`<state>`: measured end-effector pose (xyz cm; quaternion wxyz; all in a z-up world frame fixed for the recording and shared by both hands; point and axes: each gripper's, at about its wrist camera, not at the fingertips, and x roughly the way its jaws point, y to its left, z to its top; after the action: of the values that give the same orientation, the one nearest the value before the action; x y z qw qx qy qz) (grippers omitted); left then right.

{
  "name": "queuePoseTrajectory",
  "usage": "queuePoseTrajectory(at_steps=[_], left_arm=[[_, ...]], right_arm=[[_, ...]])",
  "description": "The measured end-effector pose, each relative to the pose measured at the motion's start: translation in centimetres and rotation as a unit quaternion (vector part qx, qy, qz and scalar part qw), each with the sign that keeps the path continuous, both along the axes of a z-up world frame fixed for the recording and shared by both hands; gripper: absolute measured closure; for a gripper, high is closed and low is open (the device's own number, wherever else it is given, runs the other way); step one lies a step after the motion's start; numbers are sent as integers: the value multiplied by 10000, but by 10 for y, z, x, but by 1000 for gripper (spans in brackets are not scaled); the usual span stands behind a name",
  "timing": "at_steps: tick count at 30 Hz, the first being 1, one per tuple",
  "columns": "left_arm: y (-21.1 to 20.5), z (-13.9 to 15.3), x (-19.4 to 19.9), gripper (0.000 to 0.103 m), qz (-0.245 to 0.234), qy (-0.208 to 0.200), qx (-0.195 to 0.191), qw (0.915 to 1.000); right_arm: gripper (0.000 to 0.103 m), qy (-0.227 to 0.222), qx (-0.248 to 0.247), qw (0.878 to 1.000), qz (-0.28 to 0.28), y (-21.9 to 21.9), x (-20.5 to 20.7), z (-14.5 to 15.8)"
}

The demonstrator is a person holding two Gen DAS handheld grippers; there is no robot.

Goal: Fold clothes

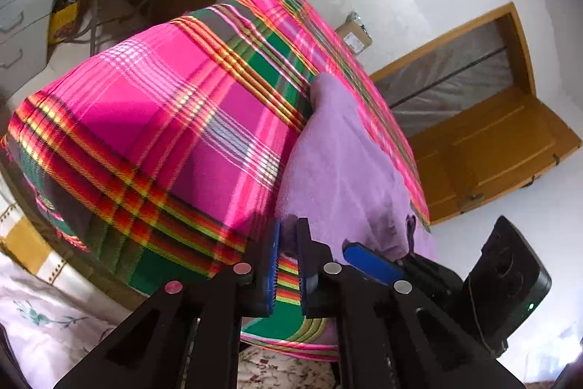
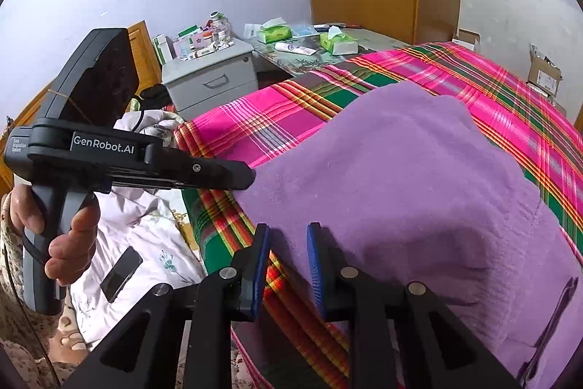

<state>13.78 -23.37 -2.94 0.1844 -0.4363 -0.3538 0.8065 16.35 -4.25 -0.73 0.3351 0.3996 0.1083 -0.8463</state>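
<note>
Purple garment point(image 2: 400, 192) spread at the near edge of the plaid-covered bed point(image 1: 153, 119), its hem pinched in the nearly closed left gripper point(image 1: 288, 246), apparently to lift a fold, while the right gripper point(image 2: 288, 261) stands part-open over the hem, gripping nothing.

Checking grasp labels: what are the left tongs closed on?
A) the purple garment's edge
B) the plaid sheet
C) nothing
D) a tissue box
A: purple garment fabric is pinched between the left tongs, and the right wrist view shows their tip at the garment's left edge.
</note>
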Motion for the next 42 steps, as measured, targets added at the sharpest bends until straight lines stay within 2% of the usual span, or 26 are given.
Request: queuePoseTrajectory(at_steps=[2,4,6,7,11,13,16,18,20,29,34,37,39,42], left_arm=[[0,0,0,94,-3,-23,-42,10000],[1,2,-1,94,-10,-20,-128,9999],[1,7,3,94,13,50,-244,9997],[-1,8,6,93,34,69,-260,9996],[-12,10,4,75,191,23,-69,9998],[-16,11,-1,69,209,4,-135,9997],[-19,16,-13,68,129,82,-270,9995],[-20,18,-21,68,97,126,-207,9997],[-20,19,-30,48,-90,231,-129,9996],[13,14,-86,48,-957,134,-49,9953],[25,16,-116,48,-1129,52,-149,9935],[32,12,-138,48,-1439,-189,-98,9894],[35,11,-150,48,-1478,-275,-116,9886],[36,7,-165,50,-1549,-379,115,9871]], right_arm=[[81,87,42,9999,45,-4,2,1],[72,192,99,9997,93,-9,3,2],[68,305,165,9992,177,-16,7,2],[68,361,199,9989,222,-20,8,2],[66,596,371,9971,304,-37,14,1],[65,736,550,9953,302,-47,16,-2],[65,990,853,9911,243,-59,18,-7],[65,1064,969,9895,111,-64,18,-10],[65,1028,990,9898,21,-66,15,-12],[65,1015,970,9900,-142,-67,7,-15],[65,963,909,9911,-102,-67,3,-14],[65,921,845,9921,-80,-67,-1,-14],[65,902,811,9926,-72,-67,-2,-13],[65,905,778,9928,-72,-68,-4,-13]])
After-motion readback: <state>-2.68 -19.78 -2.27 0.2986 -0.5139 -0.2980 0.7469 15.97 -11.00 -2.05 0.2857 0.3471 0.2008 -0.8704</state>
